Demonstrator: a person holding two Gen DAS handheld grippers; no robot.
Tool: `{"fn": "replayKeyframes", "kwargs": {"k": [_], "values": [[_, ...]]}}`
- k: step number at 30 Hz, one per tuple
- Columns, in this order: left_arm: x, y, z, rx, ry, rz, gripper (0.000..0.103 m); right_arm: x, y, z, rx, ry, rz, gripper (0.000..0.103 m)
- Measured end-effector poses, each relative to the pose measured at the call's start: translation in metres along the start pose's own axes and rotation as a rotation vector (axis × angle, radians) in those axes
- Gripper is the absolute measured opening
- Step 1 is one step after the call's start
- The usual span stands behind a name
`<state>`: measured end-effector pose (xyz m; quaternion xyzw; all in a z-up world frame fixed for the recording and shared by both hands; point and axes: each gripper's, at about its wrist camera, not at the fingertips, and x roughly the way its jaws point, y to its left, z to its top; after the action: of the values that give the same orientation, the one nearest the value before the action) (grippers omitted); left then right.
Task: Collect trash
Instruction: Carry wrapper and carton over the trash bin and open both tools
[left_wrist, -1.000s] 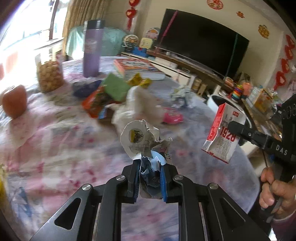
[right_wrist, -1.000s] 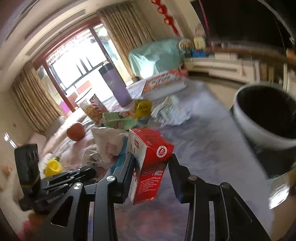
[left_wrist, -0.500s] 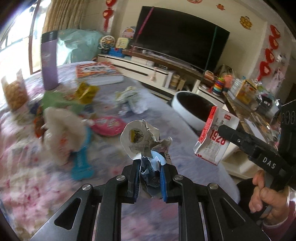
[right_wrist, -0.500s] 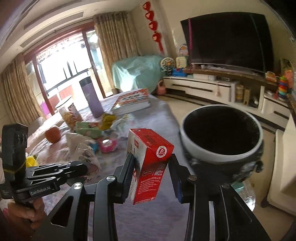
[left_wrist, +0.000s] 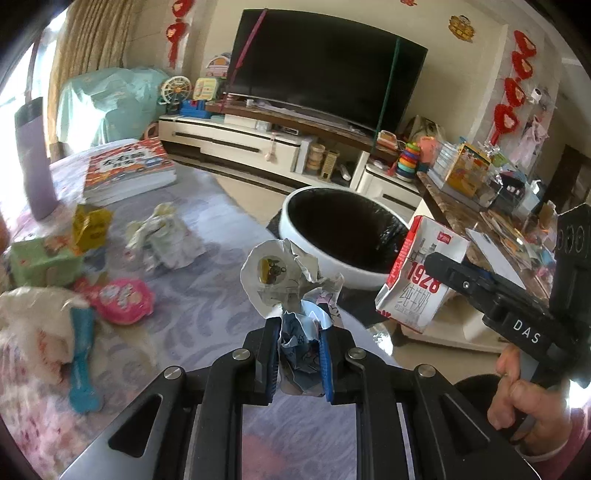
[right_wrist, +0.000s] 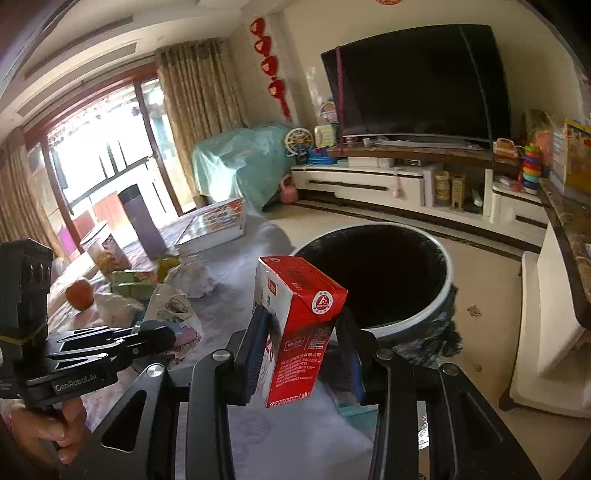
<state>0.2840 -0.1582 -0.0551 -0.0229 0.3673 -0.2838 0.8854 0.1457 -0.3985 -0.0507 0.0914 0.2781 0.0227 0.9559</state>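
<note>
Crumpled paper wad (left_wrist: 291, 280), one, clamped in left gripper (left_wrist: 298, 354) fingers; one milk carton (right_wrist: 299, 325) clamped in right gripper (right_wrist: 301, 354); one white bin (right_wrist: 439, 306) beyond desk (left_wrist: 207, 295) edge.

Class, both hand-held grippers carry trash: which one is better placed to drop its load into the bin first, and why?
Right, probably. Its hand-held gripper holds the milk carton nearly at the bin rim; the left hand-held gripper, holding crumpled paper, sits farther back over the table.

Bin (left_wrist: 334, 236) right of, seemingly beyond, table (left_wrist: 221, 266)
</note>
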Motion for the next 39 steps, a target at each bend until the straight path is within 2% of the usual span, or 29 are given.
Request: {"fn": "replayKeyframes", "kwargs": {"k": [22,39], "values": [[0.082,-0.034,0.071,0.048,0.026,-0.013,0.017,0.029,-0.066,0.038,0.072,0.006,-0.071,0.038],[0.146,-0.039,0.110,0.058,0.092,0.008,0.019,0.068,-0.095,0.045,0.116,0.107,-0.060,0.038]]}}
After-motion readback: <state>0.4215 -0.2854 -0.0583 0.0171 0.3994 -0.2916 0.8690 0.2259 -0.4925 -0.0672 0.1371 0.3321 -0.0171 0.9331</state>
